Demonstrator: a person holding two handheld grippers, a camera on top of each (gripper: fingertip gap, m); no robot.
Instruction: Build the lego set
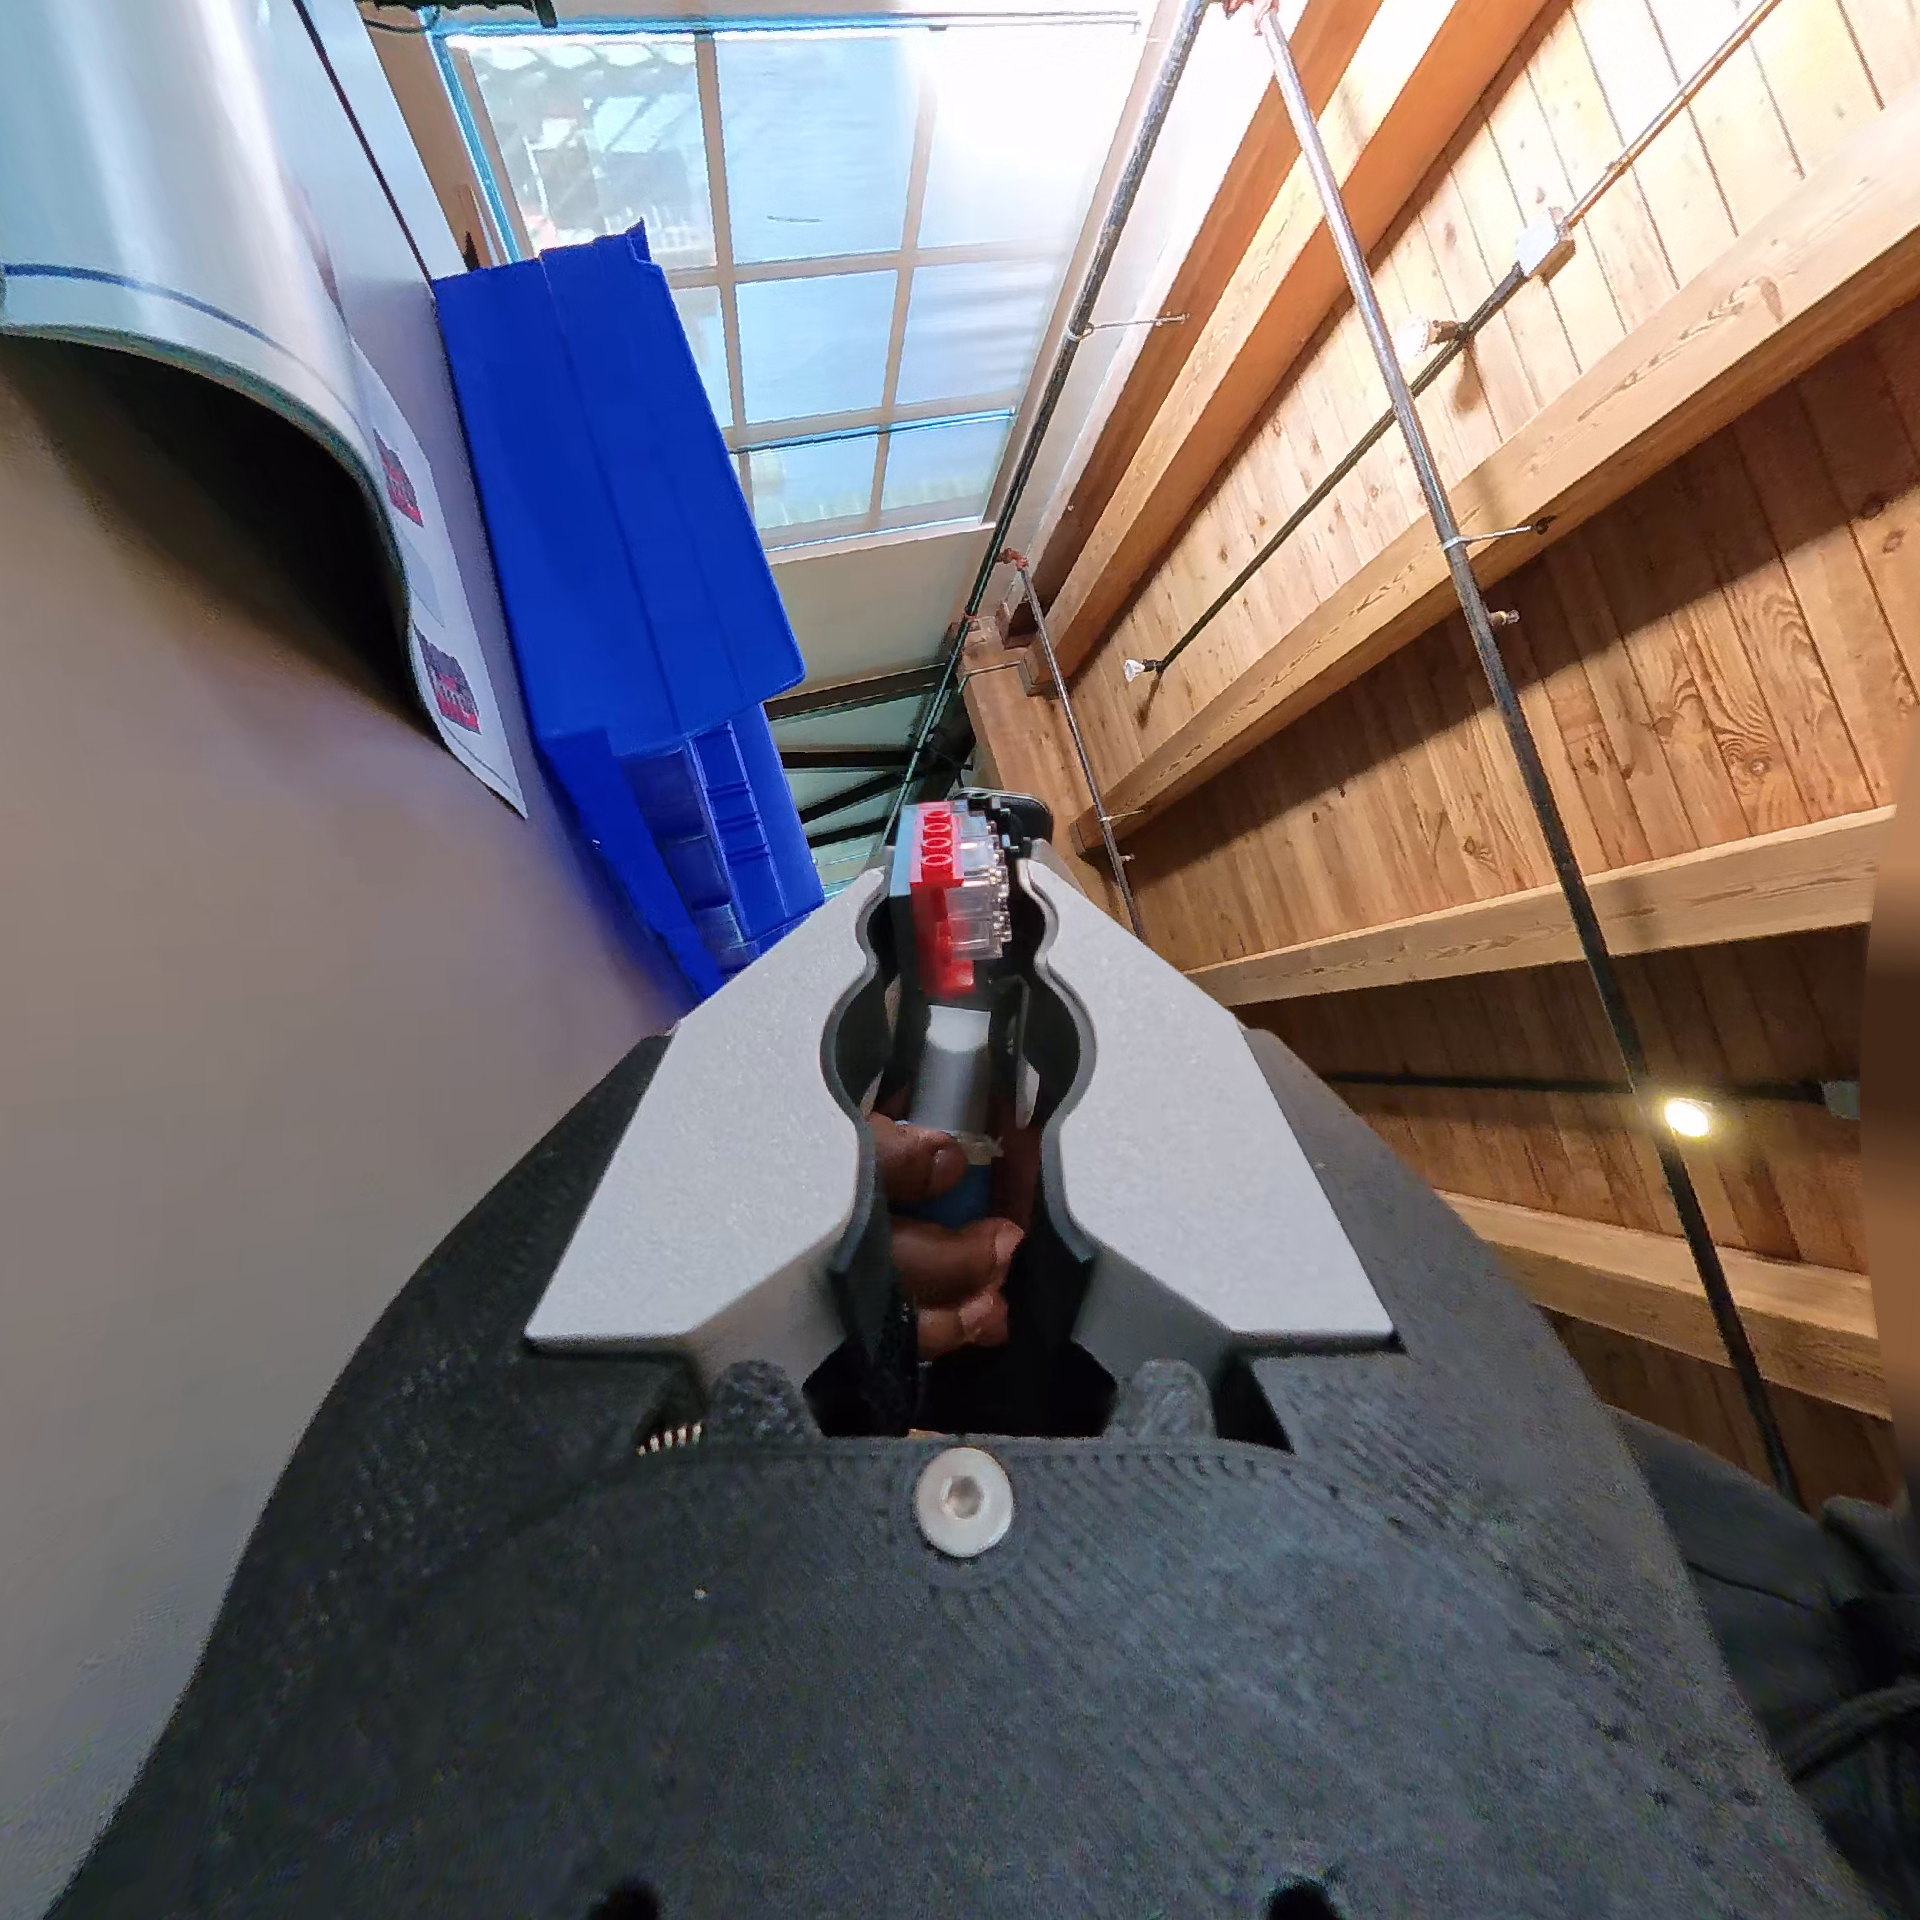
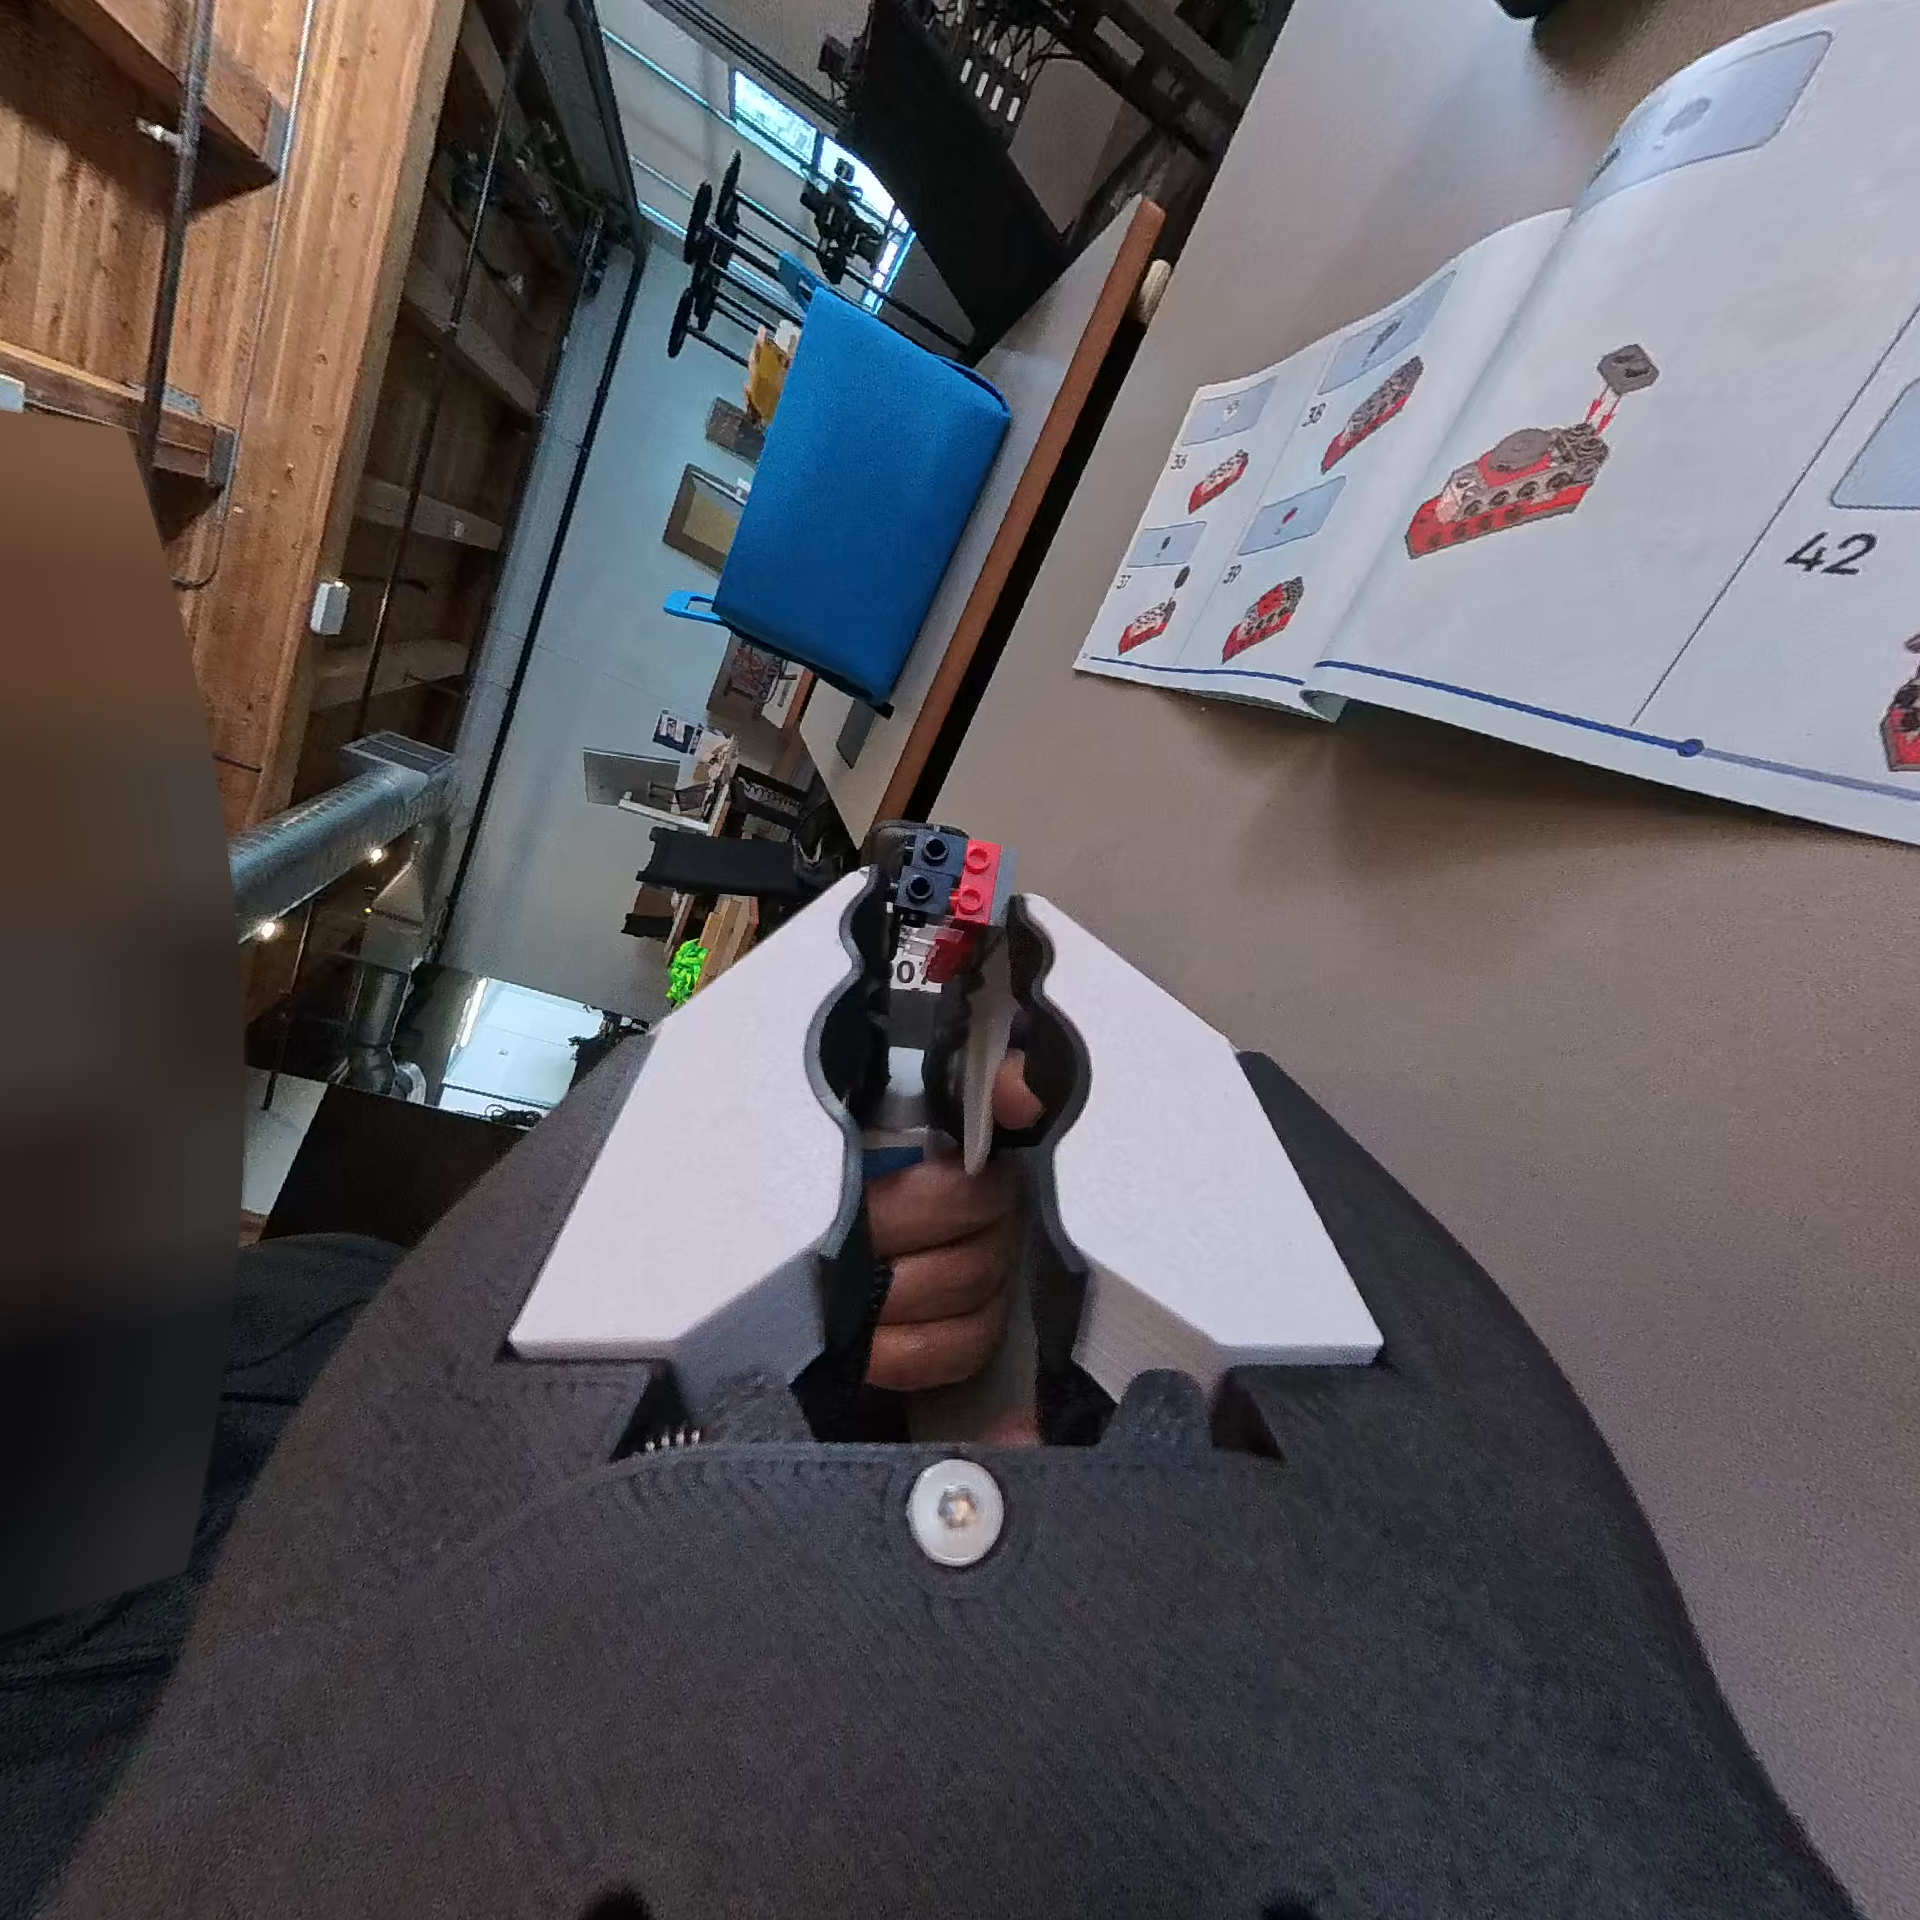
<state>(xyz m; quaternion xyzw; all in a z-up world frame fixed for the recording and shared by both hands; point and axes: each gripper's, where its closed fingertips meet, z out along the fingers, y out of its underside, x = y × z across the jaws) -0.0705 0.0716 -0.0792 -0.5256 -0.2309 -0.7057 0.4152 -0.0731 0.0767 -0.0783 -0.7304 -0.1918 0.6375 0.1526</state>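
Note:
In the left wrist view my left gripper (image 1: 958,883) is shut on a small lego assembly (image 1: 948,902) of red plates and clear bricks, held in the air with the view tipped sideways. Through the gap behind it I see the other gripper's silver and blue body (image 1: 940,1091) and a hand (image 1: 956,1268). In the right wrist view my right gripper (image 2: 948,894) is shut on the lego assembly (image 2: 951,881), which here shows dark blue and red studded bricks. The left gripper's body (image 2: 904,1101) and a hand (image 2: 935,1278) sit right behind it. The two grippers face each other tip to tip.
An open instruction booklet (image 2: 1558,468) lies on the brown table (image 2: 1351,1091); its curled page (image 1: 208,260) shows in the left wrist view. Blue storage bins (image 1: 623,582) stand at the table's back. A blue chair (image 2: 862,488) stands beyond the table edge.

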